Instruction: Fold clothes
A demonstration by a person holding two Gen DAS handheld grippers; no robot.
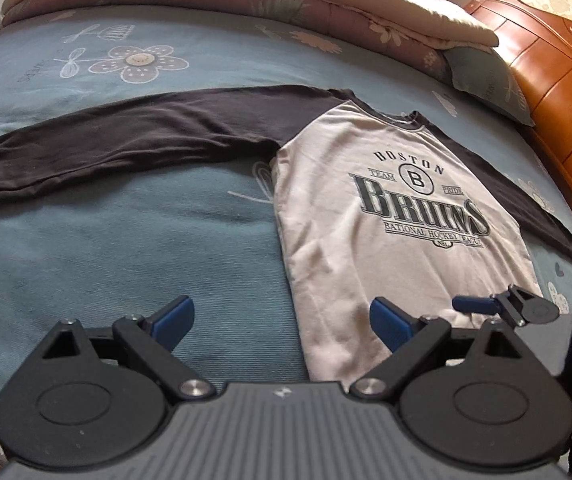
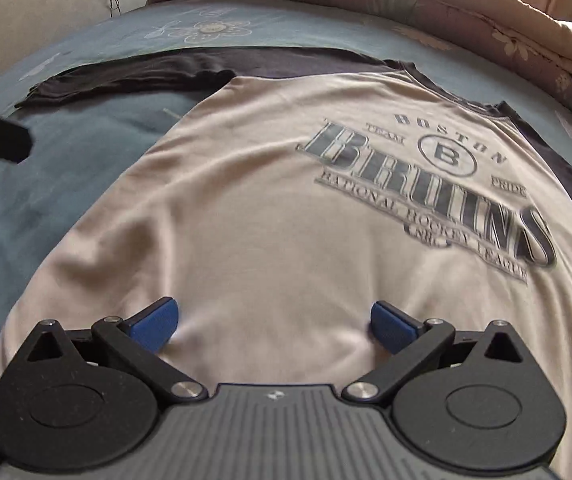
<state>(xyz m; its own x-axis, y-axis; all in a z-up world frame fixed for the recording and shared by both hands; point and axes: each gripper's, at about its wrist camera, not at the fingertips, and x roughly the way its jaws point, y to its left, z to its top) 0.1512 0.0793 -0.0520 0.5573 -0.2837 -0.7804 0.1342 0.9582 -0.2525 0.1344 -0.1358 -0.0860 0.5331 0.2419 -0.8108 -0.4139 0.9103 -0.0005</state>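
The left gripper [image 1: 281, 320] hovers low over the near part of the bed [image 1: 125, 240], pointing toward the far side, its jaws spread wide and holding nothing. Its right finger sits over the near left edge of the raglan shirt [image 1: 386, 248], while its left finger is over bare bedsheet. The right gripper [image 2: 273, 320] hovers over the shirt's near hem area, jaws likewise spread wide and empty, both blue pads [image 2: 153, 326] above the pale fabric; whether they touch the cloth cannot be told. In the left wrist view the right gripper's tip shows at the near right, over the hem.

One shirt lies flat and face up on the bed, collar toward the far right, with a pale body printed "Boston Bruins" and two dark long sleeves. The left sleeve [image 1: 105, 148] stretches out far to the left; the right sleeve [image 1: 526, 200] runs along the shirt's right side toward the bed edge. One folded quilt [image 1: 245, 4] lies along the far side, one pillow [image 1: 486, 76] at the far right beside the wooden headboard [image 1: 558, 92].
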